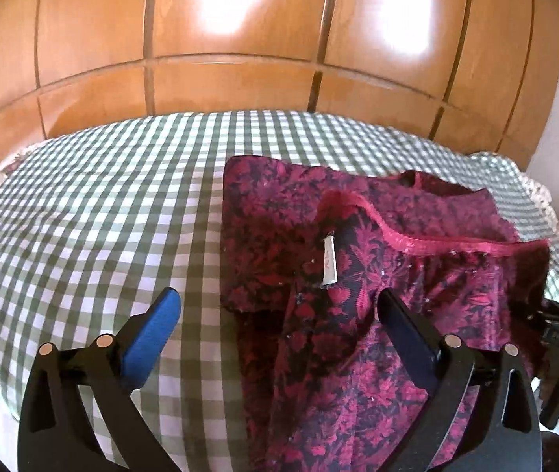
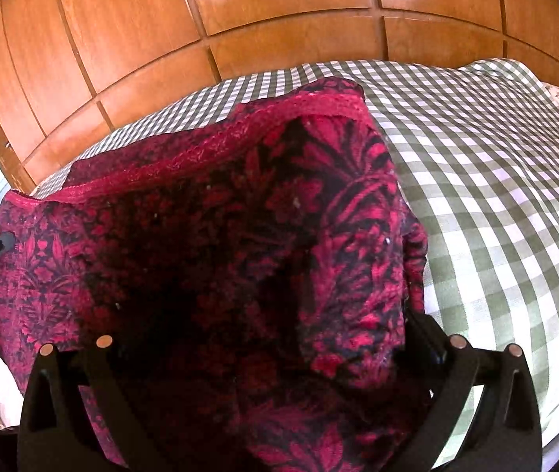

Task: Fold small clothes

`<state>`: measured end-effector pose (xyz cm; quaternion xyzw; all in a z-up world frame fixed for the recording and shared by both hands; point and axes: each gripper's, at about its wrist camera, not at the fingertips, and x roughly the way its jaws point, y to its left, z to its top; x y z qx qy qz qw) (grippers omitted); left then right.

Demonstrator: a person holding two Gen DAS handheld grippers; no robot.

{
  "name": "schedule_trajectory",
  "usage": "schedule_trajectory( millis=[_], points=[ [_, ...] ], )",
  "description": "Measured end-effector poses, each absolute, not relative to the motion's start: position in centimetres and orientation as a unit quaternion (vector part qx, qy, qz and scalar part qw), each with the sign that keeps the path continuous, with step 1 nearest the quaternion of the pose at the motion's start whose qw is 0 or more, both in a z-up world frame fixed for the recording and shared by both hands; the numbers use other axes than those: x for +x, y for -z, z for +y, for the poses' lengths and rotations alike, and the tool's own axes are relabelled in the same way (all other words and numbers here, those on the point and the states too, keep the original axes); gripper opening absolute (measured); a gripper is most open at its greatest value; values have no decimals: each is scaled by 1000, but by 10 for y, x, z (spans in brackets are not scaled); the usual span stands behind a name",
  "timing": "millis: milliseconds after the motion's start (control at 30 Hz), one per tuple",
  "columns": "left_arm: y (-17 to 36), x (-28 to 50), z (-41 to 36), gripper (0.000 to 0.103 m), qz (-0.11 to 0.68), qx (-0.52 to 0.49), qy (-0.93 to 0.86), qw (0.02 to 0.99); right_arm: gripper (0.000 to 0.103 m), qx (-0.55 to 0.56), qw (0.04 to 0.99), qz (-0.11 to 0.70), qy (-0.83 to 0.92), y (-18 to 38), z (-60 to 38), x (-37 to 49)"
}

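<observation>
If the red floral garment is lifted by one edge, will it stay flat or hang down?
The red floral garment will probably hang limp: it already lies in soft folds on the checked bedcover. It looks thin, so likely light. The left tongs stand open above it.

The left wrist camera looked forward and down over the checked bedspread (image 1: 102, 212) toward the wooden wardrobe (image 1: 240, 59), from a little above. The right wrist camera faced the same wardrobe (image 2: 279, 11) — far closer, the red floral garment (image 2: 208, 244) filling its foreground — and both views shared garment, bedspread and wardrobe.
</observation>
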<state>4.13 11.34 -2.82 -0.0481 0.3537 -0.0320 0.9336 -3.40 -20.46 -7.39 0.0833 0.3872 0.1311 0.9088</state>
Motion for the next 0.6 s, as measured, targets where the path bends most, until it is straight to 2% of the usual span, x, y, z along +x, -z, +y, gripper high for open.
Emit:
schedule_trajectory(
  millis=[167,433,533,600],
  points=[
    [24,33,124,99,351,-49,18,935,101,72,913,381,-128,72,-202,-39],
    [15,32,122,99,367,-51,66,927,101,51,901,414,-119,55,-204,-43],
    [13,38,115,99,369,-59,94,923,101,30,916,389,-95,40,-205,-51],
    [14,44,105,92,374,-53,109,920,101,29,923,375,-85,31,-207,-54]
  ],
)
